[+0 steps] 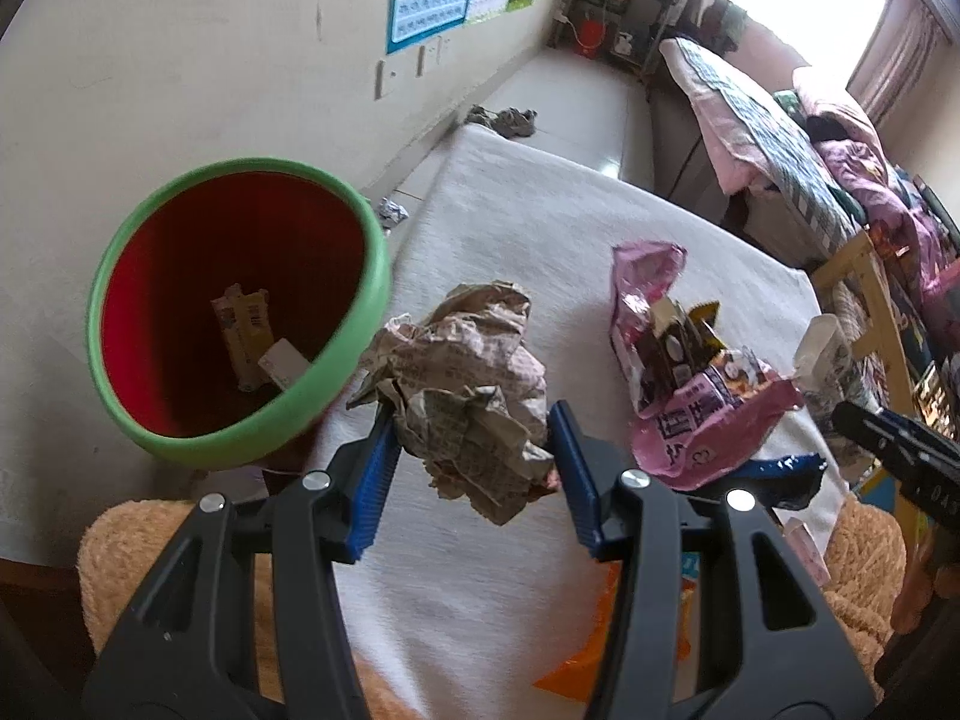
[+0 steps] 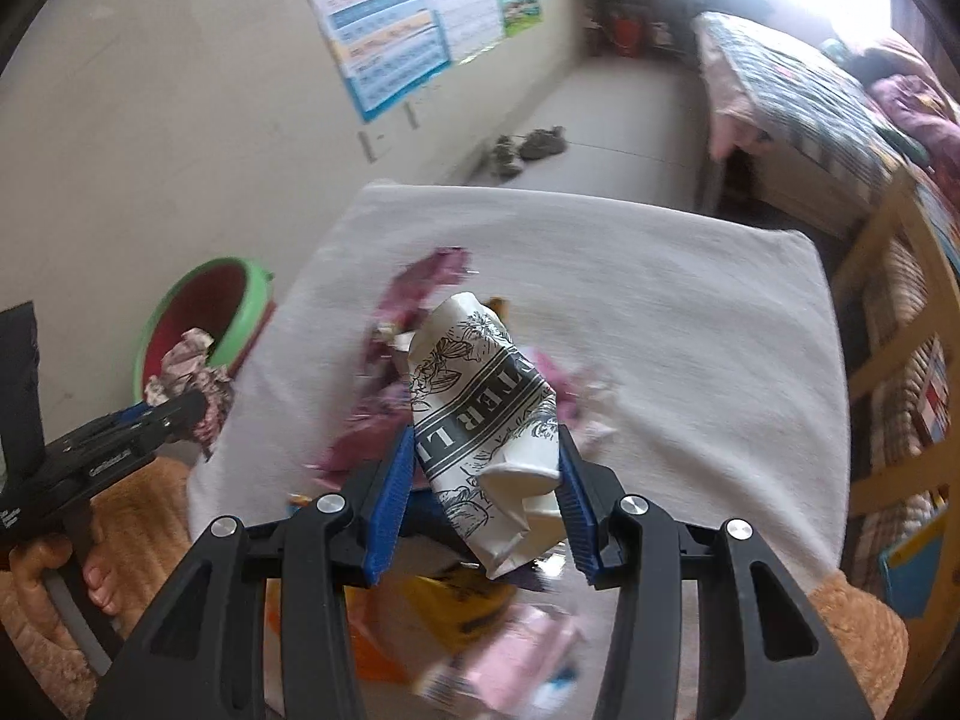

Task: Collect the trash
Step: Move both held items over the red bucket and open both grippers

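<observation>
My left gripper (image 1: 474, 420) is shut on a crumpled newspaper ball (image 1: 468, 384) and holds it above the white cloth, just right of the green-rimmed red bin (image 1: 240, 312). The bin holds a few wrappers (image 1: 252, 336). My right gripper (image 2: 486, 456) is shut on a crushed white paper cup with black print (image 2: 486, 414), lifted above the cloth. The left gripper with its newspaper ball (image 2: 192, 372) shows at the left of the right wrist view, in front of the bin (image 2: 240, 312).
A pink snack bag with wrappers (image 1: 672, 360) lies on the white cloth (image 1: 540, 210), with a blue wrapper (image 1: 774, 474) and orange packaging (image 1: 588, 660) near it. A bed (image 1: 780, 138) and wooden shelf (image 2: 900, 360) stand on the right. Shoes (image 2: 528, 147) lie on the floor beyond.
</observation>
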Tool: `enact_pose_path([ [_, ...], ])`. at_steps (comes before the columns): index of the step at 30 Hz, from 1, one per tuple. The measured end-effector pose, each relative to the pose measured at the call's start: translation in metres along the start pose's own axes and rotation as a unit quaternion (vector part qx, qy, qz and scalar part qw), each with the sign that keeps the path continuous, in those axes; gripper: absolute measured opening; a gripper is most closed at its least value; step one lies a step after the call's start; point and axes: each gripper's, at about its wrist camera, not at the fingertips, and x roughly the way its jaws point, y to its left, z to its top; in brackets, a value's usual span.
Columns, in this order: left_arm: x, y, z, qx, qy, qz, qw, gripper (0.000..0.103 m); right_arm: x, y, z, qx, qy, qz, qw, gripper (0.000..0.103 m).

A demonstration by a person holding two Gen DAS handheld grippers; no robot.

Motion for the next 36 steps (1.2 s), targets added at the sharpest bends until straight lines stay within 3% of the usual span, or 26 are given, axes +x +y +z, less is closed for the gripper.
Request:
enact_pose_path([
  [12, -0.018, 0.075, 0.012, -0.065, -0.034, 0.045, 0.9963, 0.048, 0.039, 0.102, 0.029, -0.093, 0.017, 0.074, 0.993, 0.045],
  [19, -0.013, 0.134, 0.023, -0.112, -0.033, 0.076, 0.9903, 0.048, 0.073, 0.158, 0.064, -0.098, 0.032, 0.125, 0.987, 0.045],
  [27, -0.004, 0.164, 0.03, -0.14, -0.028, 0.078, 0.9867, 0.048, 0.108, 0.208, 0.091, -0.108, 0.051, 0.152, 0.981, 0.045],
  [30, 0.001, 0.164, 0.027, -0.142, -0.021, 0.076, 0.9868, 0.053, 0.112, 0.216, 0.094, -0.106, 0.051, 0.165, 0.979, 0.05],
  [31, 0.002, 0.164, 0.026, -0.144, -0.019, 0.077, 0.9865, 0.06, 0.113, 0.217, 0.095, -0.104, 0.049, 0.167, 0.979, 0.059],
  [32, 0.003, 0.163, 0.026, -0.145, -0.021, 0.077, 0.9862, 0.066, 0.11, 0.217, 0.094, -0.102, 0.044, 0.168, 0.98, 0.061],
  [36, 0.001, 0.166, 0.022, -0.148, -0.02, 0.076, 0.9858, 0.067, 0.101, 0.216, 0.094, -0.111, 0.027, 0.162, 0.98, 0.061],
])
